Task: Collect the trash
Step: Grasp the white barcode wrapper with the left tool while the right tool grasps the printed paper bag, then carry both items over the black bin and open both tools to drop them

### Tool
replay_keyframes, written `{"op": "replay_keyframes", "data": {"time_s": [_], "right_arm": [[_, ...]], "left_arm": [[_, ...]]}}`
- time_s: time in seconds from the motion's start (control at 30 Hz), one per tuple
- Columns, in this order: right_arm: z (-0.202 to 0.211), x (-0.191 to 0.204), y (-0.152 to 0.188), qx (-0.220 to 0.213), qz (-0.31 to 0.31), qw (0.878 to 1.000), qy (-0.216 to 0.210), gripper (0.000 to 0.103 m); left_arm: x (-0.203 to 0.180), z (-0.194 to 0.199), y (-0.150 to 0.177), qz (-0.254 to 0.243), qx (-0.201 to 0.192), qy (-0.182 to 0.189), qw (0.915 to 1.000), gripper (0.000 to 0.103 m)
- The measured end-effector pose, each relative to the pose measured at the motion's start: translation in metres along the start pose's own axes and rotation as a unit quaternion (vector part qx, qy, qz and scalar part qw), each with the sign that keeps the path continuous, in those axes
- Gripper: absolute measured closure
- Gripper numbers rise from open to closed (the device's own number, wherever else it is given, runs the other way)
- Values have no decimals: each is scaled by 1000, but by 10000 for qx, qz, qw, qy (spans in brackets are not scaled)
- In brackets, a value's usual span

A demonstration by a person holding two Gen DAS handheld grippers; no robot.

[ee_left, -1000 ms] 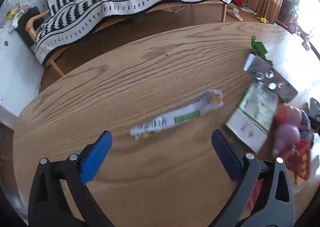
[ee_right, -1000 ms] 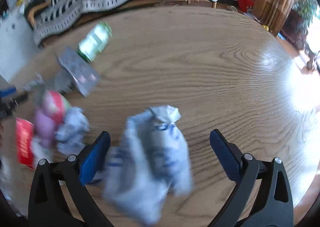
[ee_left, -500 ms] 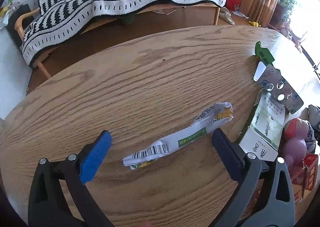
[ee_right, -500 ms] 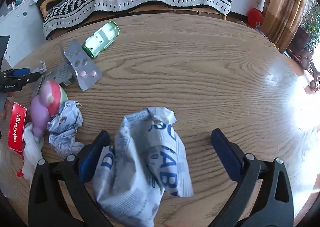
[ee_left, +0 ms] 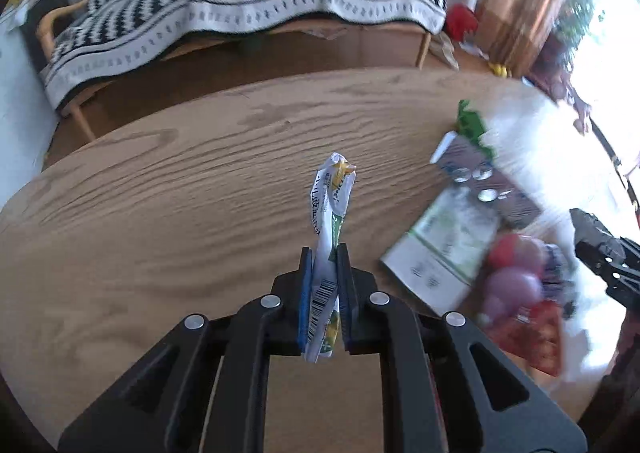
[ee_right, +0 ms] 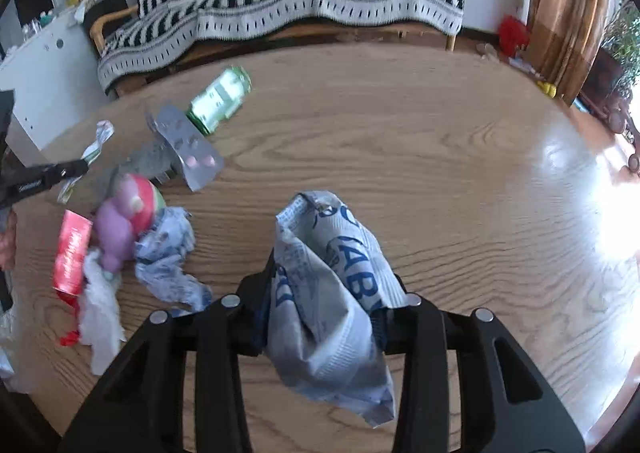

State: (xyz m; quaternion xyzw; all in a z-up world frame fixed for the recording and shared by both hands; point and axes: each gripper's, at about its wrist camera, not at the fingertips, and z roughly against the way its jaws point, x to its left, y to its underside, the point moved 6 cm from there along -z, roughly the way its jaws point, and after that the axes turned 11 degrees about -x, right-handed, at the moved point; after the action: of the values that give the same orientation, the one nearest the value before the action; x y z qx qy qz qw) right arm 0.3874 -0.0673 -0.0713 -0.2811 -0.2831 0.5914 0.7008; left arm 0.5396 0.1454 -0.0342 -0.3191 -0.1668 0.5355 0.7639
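A round wooden table (ee_right: pixel 400 157) carried a green-and-white box (ee_right: pixel 220 99), a blister pack (ee_right: pixel 188 149), a red packet (ee_right: pixel 72 249), crumpled paper (ee_right: pixel 168 253) and a white tissue (ee_right: pixel 100 329).

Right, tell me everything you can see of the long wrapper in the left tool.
The wrapper is a long, narrow, crumpled packet, mostly white and film-like, with green and yellow print and a black barcode near its lower end. It stands roughly upright, twisted along its length, its crimped top pointing away from the camera above the wooden table. The left tool is shut on its lower part, blue pads pressing both sides, and the bottom end hangs free below them. Nothing else touches it.
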Motion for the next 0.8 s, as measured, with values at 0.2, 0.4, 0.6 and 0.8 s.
{"op": "replay_keyframes", "data": {"time_s": [0.2,0.4,0.6,0.8], "right_arm": [[49,-9,-14,-554,-530,9966,-311,65],[140,-47,-1,-836,-837,9921,-409,65],[236,-112,28,-1132,-1127,9870,-156,65],[287,-162,73,-1203,-1532,9808,-52,65]], "left_arm": [[-43,91,9,146,-494,83,9986,92],[-140,162,26,-105,-731,842,9937,92],[-278,222,54,-744,-829,1880,9758,92],[-382,229,112,-1186,-362,2603,9575,92]]}}
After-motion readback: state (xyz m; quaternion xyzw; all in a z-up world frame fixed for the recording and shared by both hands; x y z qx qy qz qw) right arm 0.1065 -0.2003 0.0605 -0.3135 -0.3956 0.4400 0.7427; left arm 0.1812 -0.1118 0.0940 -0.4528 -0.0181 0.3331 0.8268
